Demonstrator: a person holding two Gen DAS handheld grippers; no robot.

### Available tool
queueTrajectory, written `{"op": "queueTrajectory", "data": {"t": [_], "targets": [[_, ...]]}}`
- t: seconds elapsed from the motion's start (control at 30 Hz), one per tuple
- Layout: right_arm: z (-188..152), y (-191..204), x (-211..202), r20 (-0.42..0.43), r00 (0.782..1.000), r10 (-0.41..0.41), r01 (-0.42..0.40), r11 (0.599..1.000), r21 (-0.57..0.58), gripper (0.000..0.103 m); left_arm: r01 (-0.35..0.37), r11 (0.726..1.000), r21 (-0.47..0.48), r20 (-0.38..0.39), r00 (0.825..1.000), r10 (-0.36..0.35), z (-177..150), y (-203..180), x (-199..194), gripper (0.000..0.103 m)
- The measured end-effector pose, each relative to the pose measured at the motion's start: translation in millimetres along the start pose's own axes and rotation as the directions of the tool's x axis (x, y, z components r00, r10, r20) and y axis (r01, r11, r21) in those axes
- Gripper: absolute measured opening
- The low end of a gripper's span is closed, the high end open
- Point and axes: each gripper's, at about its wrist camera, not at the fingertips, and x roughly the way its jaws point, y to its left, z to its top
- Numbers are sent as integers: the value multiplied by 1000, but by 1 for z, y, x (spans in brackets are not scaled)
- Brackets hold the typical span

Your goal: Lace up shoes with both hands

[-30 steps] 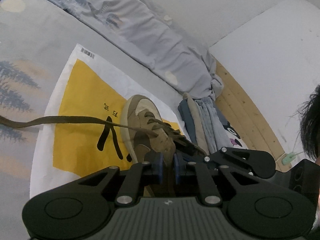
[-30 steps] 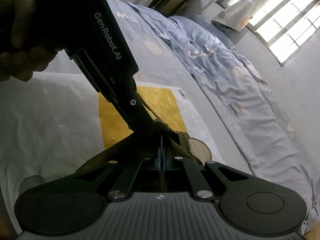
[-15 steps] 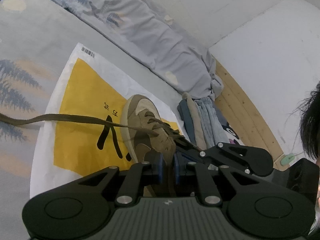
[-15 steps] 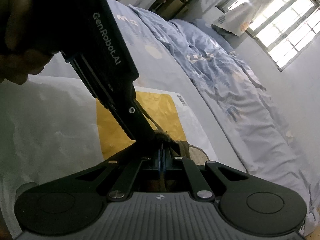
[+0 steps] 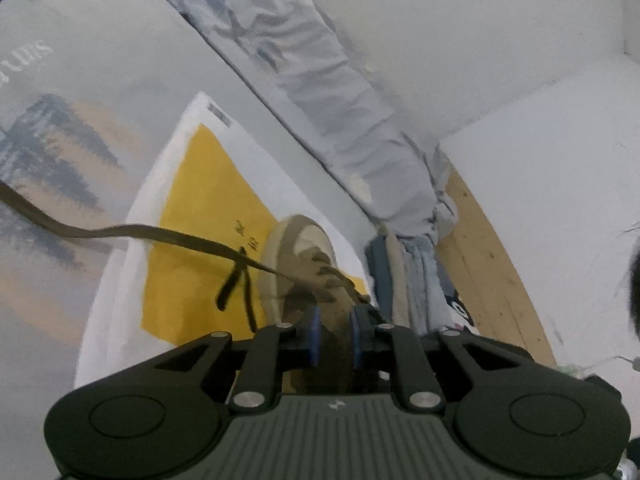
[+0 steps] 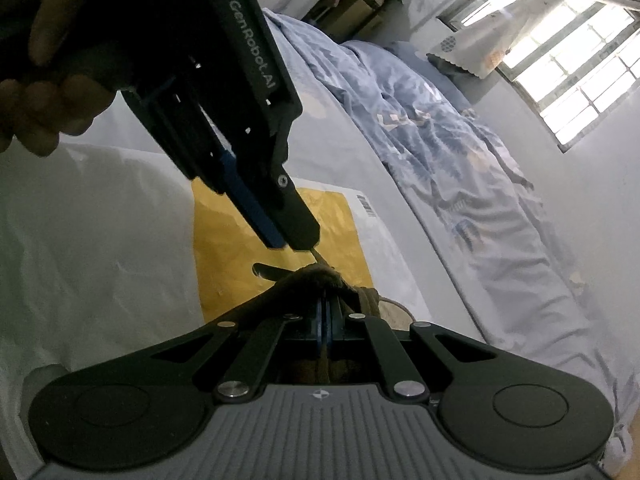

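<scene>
The right tool (image 6: pixel 325 312) is clenched tight, its blue pads pinching a thin strip of lace at the top of the shoe (image 6: pixel 360 300); the left tool (image 5: pixel 333 330) stands with its pads a little apart, the brown upper of the shoe showing in the gap, and I cannot tell whether the pads press on anything; seen from the right wrist, the left tool's tip hangs just above the shoe's top, close to a short bit of lace, held by a hand (image 6: pixel 48 60) at upper left; the shoe lies on a yellow and white bag (image 5: pixel 200 200) spread over the bed (image 5: pixel 60 80), its toe pointing away from both tools and its long axis running along their line of sight; the free lace (image 5: pixel 120 234) trails from the eyelets well out to the left, so the left tool is judged the nearer one to gather it.
</scene>
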Motion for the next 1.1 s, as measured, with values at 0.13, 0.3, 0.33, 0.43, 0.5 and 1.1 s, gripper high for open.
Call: {"op": "queueTrajectory", "data": {"t": [0.13, 0.3, 0.33, 0.43, 0.5, 1.1], "targets": [[-5, -5, -11, 25, 1000, -10, 9, 999, 42, 1, 4, 998, 66, 24, 1000, -5, 0, -12, -2, 23], [-11, -19, -36, 135, 990, -38, 10, 980, 201, 0, 62, 989, 136, 81, 994, -73, -1, -29, -9, 38], [-12, -24, -40, 159, 987, -35, -5, 970, 244, 0, 69, 987, 147, 95, 992, -83, -1, -32, -11, 38], [-21, -34, -46, 196, 980, -33, -37, 939, 342, 1, 86, 989, 123, 103, 990, -98, 1, -32, -9, 38], [-25, -37, -50, 225, 974, -32, -56, 925, 375, 1, 100, 990, 103, 94, 990, -110, 0, -32, -5, 38], [-38, -68, -82, 402, 915, 36, -284, 766, 577, 1, 287, 953, -100, 42, 958, -284, -7, -17, 22, 19]]}}
